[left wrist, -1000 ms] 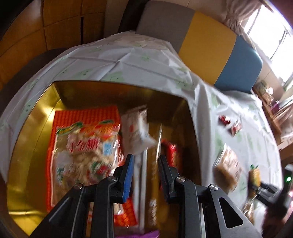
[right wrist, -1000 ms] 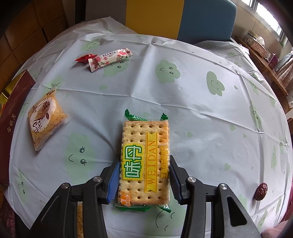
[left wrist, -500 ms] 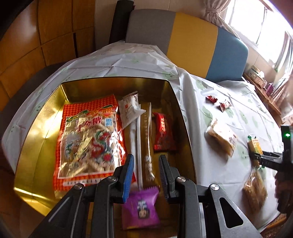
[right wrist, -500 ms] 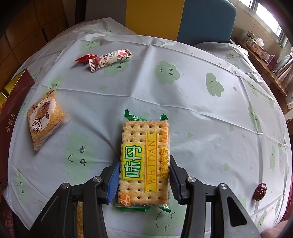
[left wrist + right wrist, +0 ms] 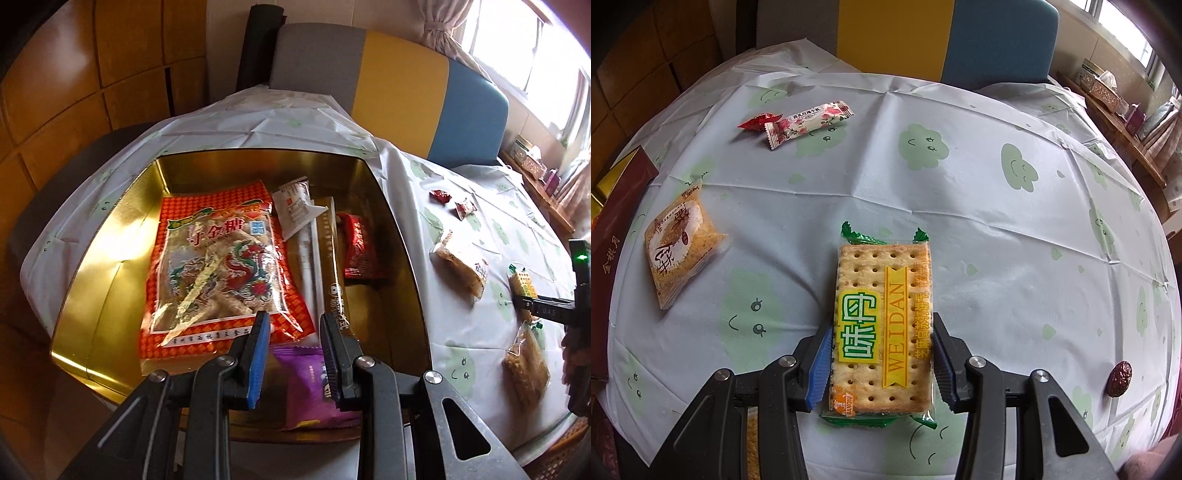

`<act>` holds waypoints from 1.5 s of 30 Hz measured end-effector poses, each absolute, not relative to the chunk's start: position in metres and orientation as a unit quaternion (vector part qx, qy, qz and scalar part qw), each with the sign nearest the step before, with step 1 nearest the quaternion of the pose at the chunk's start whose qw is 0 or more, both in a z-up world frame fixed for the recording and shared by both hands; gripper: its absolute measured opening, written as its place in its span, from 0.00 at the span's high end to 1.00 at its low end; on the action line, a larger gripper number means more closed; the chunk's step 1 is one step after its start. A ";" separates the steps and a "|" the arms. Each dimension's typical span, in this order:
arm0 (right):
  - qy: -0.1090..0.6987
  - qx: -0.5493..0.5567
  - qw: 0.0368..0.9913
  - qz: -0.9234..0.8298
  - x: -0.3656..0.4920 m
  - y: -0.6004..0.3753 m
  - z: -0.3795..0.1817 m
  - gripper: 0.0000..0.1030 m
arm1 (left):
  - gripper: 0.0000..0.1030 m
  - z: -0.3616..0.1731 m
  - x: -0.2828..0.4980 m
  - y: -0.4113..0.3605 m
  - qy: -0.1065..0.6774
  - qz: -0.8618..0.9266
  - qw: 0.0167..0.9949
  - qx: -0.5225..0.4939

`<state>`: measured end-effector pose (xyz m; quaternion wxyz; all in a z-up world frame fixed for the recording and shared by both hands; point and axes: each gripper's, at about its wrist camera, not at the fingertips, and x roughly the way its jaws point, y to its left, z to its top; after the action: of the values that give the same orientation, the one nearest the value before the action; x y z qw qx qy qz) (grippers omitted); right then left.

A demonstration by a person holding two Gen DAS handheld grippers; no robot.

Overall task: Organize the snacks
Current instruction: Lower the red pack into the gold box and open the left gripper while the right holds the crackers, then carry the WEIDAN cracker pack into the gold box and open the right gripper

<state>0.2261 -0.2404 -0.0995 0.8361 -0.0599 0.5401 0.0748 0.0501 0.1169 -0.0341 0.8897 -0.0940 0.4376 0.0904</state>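
Note:
A gold tin point(image 5: 92, 280) holds a large orange-red bag point(image 5: 218, 266), a white packet point(image 5: 295, 206), long stick packs point(image 5: 325, 266), a dark red packet point(image 5: 360, 247) and a purple packet point(image 5: 314, 384) at its near end. My left gripper point(image 5: 291, 354) hovers open over the purple packet, nothing between its fingers. In the right wrist view a green-edged cracker packet point(image 5: 882, 280) lies on the tablecloth, and my right gripper point(image 5: 882, 325) is shut on its near half, both pads against its sides. The left wrist view shows that gripper point(image 5: 532, 306) at far right.
Loose on the cloud-print cloth point(image 5: 979, 192) are a beige packet point(image 5: 677, 251), a red candy point(image 5: 757, 120), a pink-and-white bar point(image 5: 809, 120) and a dried date point(image 5: 1119, 373). A brownish packet point(image 5: 526, 365) lies near the table edge. A grey, yellow and blue chair point(image 5: 406, 85) stands behind.
My left gripper has drawn back toward the tin's near end, bringing the purple packet into view below it. The right gripper and the cracker packet have not moved.

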 end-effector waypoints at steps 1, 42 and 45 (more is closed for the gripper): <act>0.541 -0.059 0.835 0.073 0.227 -0.240 -0.099 0.53 | 0.72 -0.034 0.049 0.118 0.437 0.092 0.890 -0.094; 0.484 0.010 0.874 0.033 0.203 -0.201 -0.067 0.54 | 0.72 -0.031 0.021 0.145 0.416 0.134 0.895 -0.091; 0.470 0.013 0.881 0.046 0.199 -0.191 -0.057 0.54 | 0.72 -0.033 0.020 0.146 0.417 0.138 0.893 -0.092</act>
<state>0.1992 -0.1913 -0.0569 0.8815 0.0135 0.4697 0.0460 0.0205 0.1458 -0.0331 0.8935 -0.0921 0.4173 0.1380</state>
